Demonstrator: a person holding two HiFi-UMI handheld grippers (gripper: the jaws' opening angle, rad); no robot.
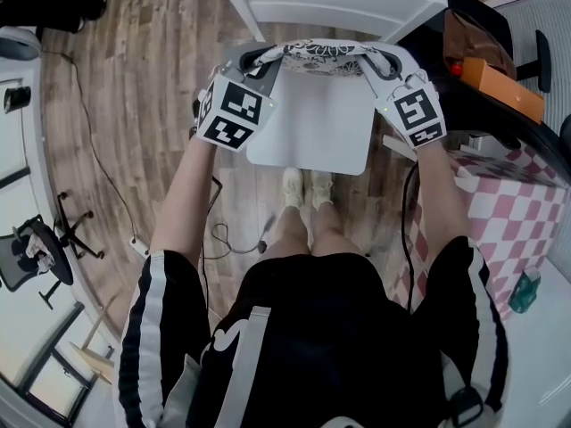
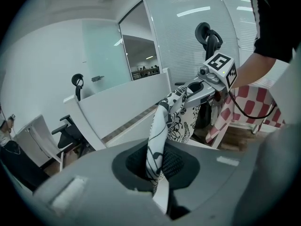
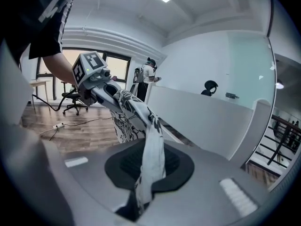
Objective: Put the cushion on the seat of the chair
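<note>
Shoes point(image 1: 306, 188), pale, stand together on the wood floor point(image 1: 152, 105), toes just short of the chair's white seat point(image 1: 312, 132). Red-and-white checked cloth point(image 1: 517, 205) drapes to the right. Both forearms reach forward over the seat.

Left gripper point(image 1: 257, 61): jaws clenched on one upper corner of the cushion point(image 1: 312, 57), black-and-white patterned fabric pinched tight between them. Right gripper point(image 1: 379, 62): clamped the same way on the opposite corner.

Cushion is strung between the two grippers and hangs edge-down over the far part of the seat, close to the white backrest point(image 1: 343, 3). Cannot tell if it touches the seat.

Orange box point(image 1: 501, 87) sits on the dark desk beyond, right.
</note>
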